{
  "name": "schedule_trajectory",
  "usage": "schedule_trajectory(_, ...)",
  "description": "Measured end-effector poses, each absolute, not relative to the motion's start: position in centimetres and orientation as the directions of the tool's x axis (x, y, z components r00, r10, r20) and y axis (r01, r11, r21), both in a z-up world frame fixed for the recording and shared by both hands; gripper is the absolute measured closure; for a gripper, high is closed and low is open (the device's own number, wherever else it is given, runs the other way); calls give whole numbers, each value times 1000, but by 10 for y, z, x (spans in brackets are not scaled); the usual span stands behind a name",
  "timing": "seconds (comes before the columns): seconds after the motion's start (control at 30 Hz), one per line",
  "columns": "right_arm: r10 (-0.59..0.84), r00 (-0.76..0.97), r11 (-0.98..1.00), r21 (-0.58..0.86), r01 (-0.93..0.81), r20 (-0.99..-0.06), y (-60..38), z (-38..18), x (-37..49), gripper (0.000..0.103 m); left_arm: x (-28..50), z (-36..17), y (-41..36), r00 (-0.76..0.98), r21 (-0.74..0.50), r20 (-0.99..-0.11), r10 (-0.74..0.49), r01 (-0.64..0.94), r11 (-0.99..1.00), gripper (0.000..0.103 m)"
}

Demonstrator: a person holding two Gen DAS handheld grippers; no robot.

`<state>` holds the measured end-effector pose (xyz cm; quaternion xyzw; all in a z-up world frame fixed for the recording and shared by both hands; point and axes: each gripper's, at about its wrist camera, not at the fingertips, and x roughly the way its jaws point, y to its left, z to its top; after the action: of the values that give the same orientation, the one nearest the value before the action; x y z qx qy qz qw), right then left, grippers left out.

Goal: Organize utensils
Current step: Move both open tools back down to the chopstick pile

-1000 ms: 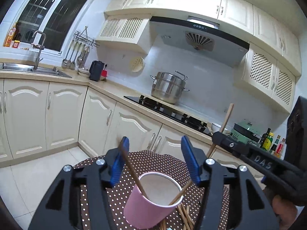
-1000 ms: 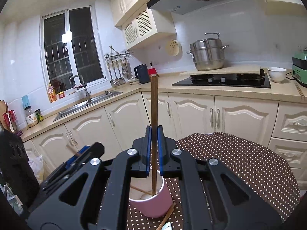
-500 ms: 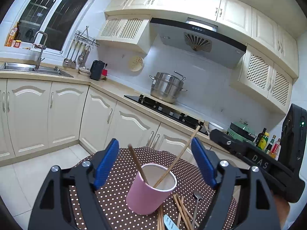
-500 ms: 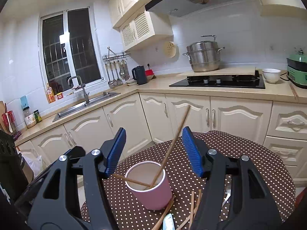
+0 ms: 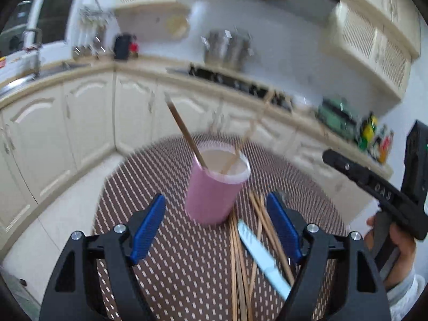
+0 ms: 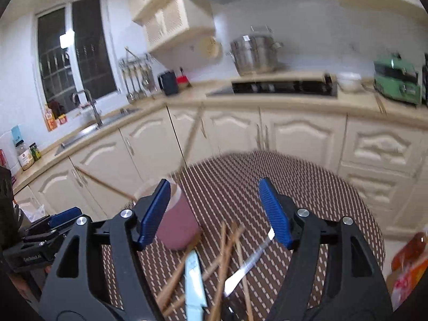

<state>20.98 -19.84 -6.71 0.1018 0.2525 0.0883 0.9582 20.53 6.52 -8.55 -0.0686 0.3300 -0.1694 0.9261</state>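
My left gripper [image 5: 215, 226] gapes wide, empty; my right gripper [image 6: 214, 211], just opening, holds nothing. Two chopsticks [image 5: 184, 133] lean in the cup [image 5: 214, 187].

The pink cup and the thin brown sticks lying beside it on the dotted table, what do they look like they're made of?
The pink cup: probably plastic or glazed ceramic; smooth matte pink wall, pale inside; blur leaves it open. The thin brown sticks: likely wood or bamboo chopsticks; tan, dull and straight.

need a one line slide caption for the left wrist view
Open left gripper behind a pink cup holding two chopsticks, loose chopsticks lying on the dotted tablecloth.
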Motion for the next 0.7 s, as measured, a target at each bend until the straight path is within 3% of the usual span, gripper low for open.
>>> schedule_trajectory(0.13,220,813,961,264,-84,-540,-210,-93,205,34,212,-119,42,621,-155,-722,-305,284,946,27)
schedule_trajectory(0.23,216,781,959,279,-56,-586,-219,-112,201,34,219,-137,27,555,-155,-772,-310,308,939,30)
schedule_trajectory(0.3,218,765,956,290,-42,-607,-223,-122,198,34,223,-149,13,500,-153,-808,-312,333,930,50)
schedule_trajectory(0.4,222,739,953,301,-28,-636,-230,-136,192,34,227,-164,-1,453,-129,-845,-285,345,930,62)
schedule_trajectory(0.47,224,728,951,308,-19,-648,-234,-143,189,34,230,-171,-7,435,-110,-861,-262,343,933,68)
schedule_trajectory(0.63,233,707,945,328,-2,-668,-241,-154,183,34,235,-179,-20,438,-27,-880,-184,340,940,70)
schedule_trajectory(0.7,240,702,942,336,-1,-670,-244,-156,181,34,238,-182,-27,439,7,-886,-152,340,941,82)
